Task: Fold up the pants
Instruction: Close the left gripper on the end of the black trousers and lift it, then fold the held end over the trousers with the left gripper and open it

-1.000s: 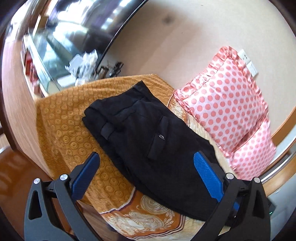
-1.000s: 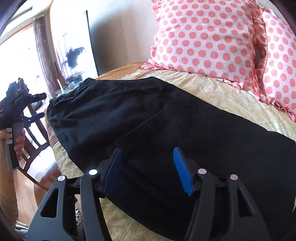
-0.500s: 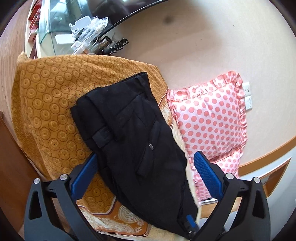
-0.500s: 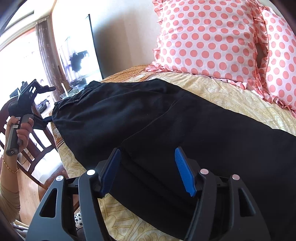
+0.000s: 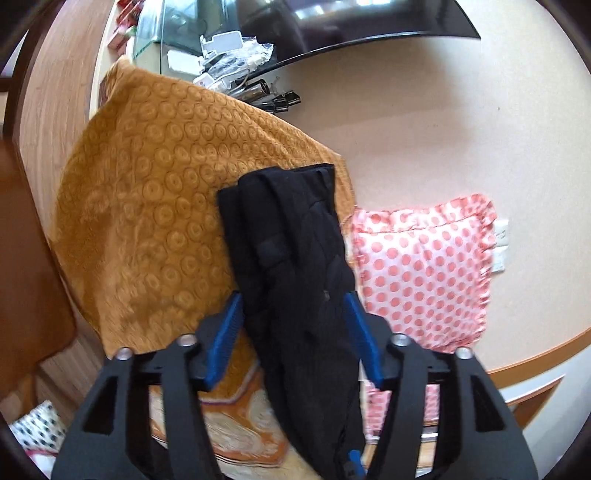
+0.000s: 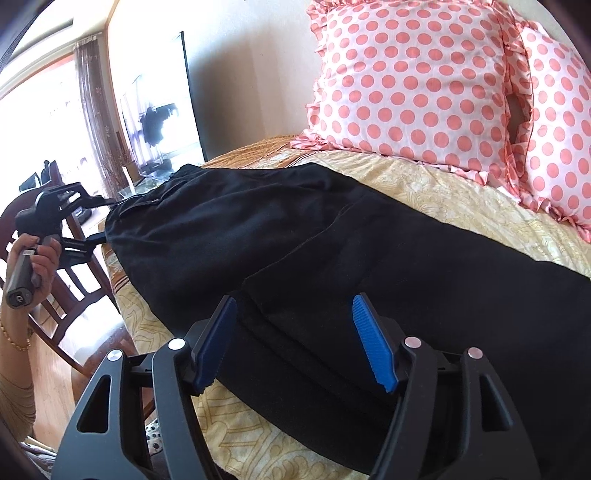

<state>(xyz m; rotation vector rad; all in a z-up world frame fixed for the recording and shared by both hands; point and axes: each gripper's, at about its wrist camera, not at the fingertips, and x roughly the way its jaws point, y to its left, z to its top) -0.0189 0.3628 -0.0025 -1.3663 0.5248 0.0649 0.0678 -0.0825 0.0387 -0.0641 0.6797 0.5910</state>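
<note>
Black pants [image 6: 332, 240] lie flat along the bed, waistband toward the foot end, legs running right. In the left wrist view the pants [image 5: 295, 258] stretch away, and my left gripper [image 5: 293, 314] stands open with a jaw on each side of the waist edge. That gripper [image 6: 94, 221] also shows in the right wrist view at the waistband, held by a hand. My right gripper [image 6: 295, 317] is open, just above the near edge of the trouser legs, with nothing between its blue pads [image 6: 373, 347].
The bed has an orange patterned cover [image 5: 155, 206] and a cream sheet [image 6: 424, 184]. Two pink polka-dot pillows [image 6: 413, 74] lean on the wall. A television [image 5: 351, 18] and a cluttered glass stand [image 5: 221, 55] are past the foot. A wooden chair [image 6: 70, 295] stands beside the bed.
My left gripper has swung round and closed in on the waistband, its jaws narrowing to either side of the fabric. My right gripper has barely moved.
</note>
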